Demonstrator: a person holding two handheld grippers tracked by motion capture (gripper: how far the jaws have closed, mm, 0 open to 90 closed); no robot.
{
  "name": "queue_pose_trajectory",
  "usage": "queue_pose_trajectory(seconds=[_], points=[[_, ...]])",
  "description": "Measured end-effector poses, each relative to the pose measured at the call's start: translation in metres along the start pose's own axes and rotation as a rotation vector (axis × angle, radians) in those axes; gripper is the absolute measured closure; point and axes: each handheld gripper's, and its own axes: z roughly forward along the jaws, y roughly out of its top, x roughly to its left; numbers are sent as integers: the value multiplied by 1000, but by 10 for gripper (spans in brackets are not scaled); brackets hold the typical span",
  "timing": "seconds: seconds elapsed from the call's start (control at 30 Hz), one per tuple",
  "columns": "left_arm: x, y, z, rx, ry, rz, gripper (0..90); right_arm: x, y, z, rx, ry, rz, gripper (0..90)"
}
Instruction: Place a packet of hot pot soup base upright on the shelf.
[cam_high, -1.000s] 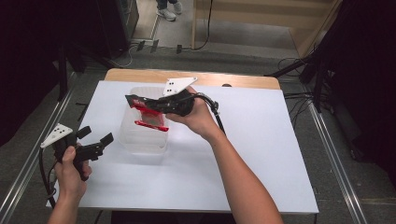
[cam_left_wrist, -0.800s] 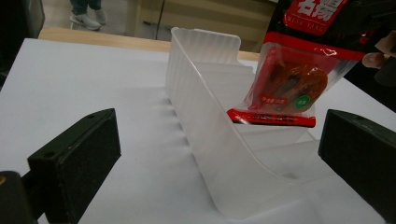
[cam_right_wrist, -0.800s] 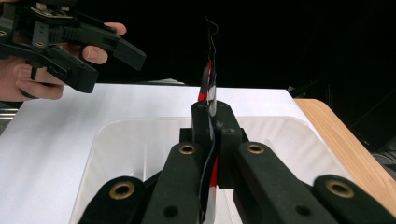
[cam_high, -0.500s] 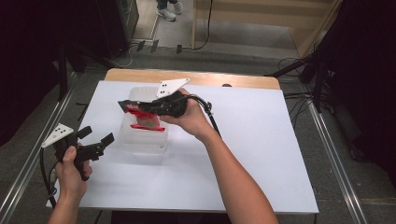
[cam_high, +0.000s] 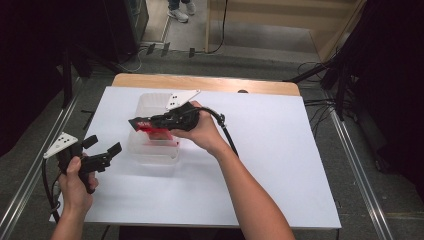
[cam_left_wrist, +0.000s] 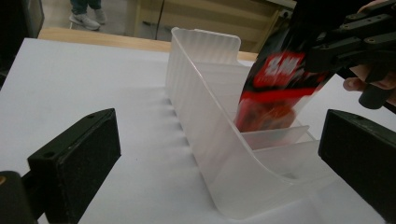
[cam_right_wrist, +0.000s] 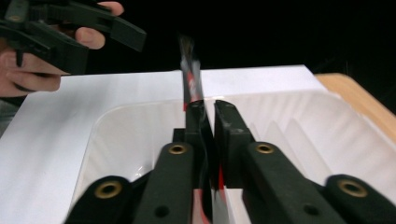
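Red packet (cam_high: 150, 125) is clamped in my right claw (cam_high: 137, 122) over the clear plastic tray (cam_high: 150, 150); my left claw (cam_high: 102, 150) waits wide open near the tray.

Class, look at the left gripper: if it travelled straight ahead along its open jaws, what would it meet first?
Most likely the near wall of the clear plastic tray, which lies directly ahead of the left gripper. The red packet held by the right gripper sits farther back, inside it.
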Motion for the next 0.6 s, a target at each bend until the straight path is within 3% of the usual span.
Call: queue_pose_trajectory(seconds=[0.1, 0.27, 0.37, 0.6], points=[[0, 0, 1, 0, 0, 3, 0, 0, -1, -5, -14, -16, 68, 681], [-3, -1, 3, 8, 0, 11, 0, 2, -3, -16, -24, -108, 86, 472], [-3, -1, 3, 9, 0, 12, 0, 0, -6, -25, -39, -134, 108, 409], [-3, -2, 5, 16, 2, 16, 0, -1, -19, -48, -44, -256, 148, 213]])
